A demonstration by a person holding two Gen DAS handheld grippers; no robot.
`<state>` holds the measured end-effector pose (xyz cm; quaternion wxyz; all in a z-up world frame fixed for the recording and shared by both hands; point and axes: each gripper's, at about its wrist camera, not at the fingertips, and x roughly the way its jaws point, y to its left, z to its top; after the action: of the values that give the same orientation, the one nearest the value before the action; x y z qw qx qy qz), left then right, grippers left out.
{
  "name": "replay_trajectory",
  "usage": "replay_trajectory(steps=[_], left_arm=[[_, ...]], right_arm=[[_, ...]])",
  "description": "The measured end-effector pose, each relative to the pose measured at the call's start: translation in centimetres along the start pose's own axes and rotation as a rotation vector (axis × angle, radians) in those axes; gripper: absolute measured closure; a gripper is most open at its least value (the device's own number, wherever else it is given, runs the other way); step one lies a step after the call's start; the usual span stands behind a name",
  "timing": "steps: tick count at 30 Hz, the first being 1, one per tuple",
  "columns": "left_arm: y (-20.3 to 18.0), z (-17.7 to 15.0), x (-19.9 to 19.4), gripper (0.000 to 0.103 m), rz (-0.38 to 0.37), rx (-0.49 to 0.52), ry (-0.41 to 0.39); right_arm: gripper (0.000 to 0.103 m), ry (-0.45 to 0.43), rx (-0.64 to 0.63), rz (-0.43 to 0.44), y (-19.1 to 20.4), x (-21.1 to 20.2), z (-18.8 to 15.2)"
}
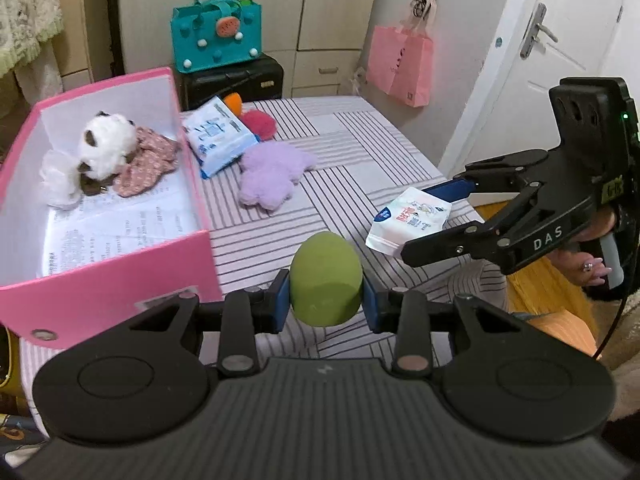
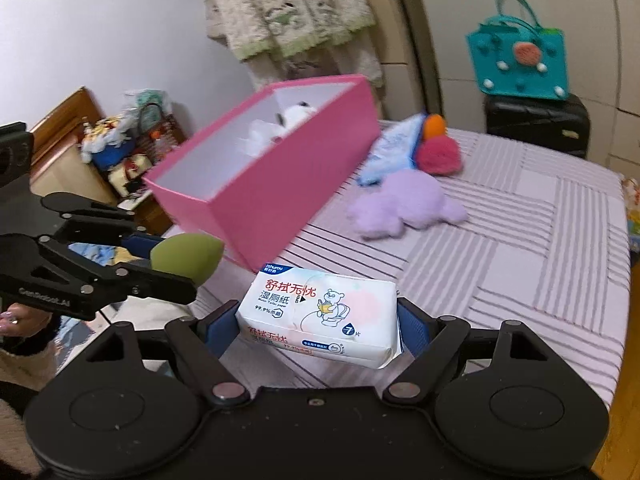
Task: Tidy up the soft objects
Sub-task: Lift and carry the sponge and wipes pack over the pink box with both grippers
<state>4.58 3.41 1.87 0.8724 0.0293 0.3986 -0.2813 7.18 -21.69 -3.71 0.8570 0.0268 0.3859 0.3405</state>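
Soft objects are mid-sort: the left gripper (image 1: 326, 300), at the bottom centre of its view, clamps a green makeup sponge (image 1: 326, 280), while the right gripper (image 2: 318, 330) squeezes a white wet-wipe pack (image 2: 320, 322) across its width, both apparently bound for the pink box (image 1: 192, 184) at upper left, where a panda plush (image 1: 106, 140) already lies. On the striped bedcover (image 1: 352, 140) wait a purple plush (image 1: 272, 176), a blue wipes pack (image 1: 218, 134) and a red plush (image 1: 260, 122), with a teal bag (image 1: 218, 36) behind.

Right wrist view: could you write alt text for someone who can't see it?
The right claw grips a white wet-wipe pack above a striped bedcover. Left, another claw holds a green sponge egg near a pink box.
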Motion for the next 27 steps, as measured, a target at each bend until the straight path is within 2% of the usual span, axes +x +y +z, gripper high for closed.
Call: replay_trajectory(steps=[9,16,21,27], left_arm=[[3.1,1.3,-4.3,0.068,0.076,-0.028,-0.084],[6.8,2.8,-5.3,0.068,0.122,-0.084,-0.142],[10.1,3.8,-4.1,0.068,0.167,-0.145,-0.122],[13.7,5.5,-1.8,0.068,0.247,-0.160,-0.064]], right_arm=[[0.018,-0.030,-0.094,0.042,3.2,0.0,4.0],[0.018,-0.041,-0.206,0.055,4.5,1.3,8.1],[0.018,-0.042,-0.307,0.062,5.2,3.5,10.8],[0.017,-0.056,-0.452,0.065,6.2,6.7,13.8]])
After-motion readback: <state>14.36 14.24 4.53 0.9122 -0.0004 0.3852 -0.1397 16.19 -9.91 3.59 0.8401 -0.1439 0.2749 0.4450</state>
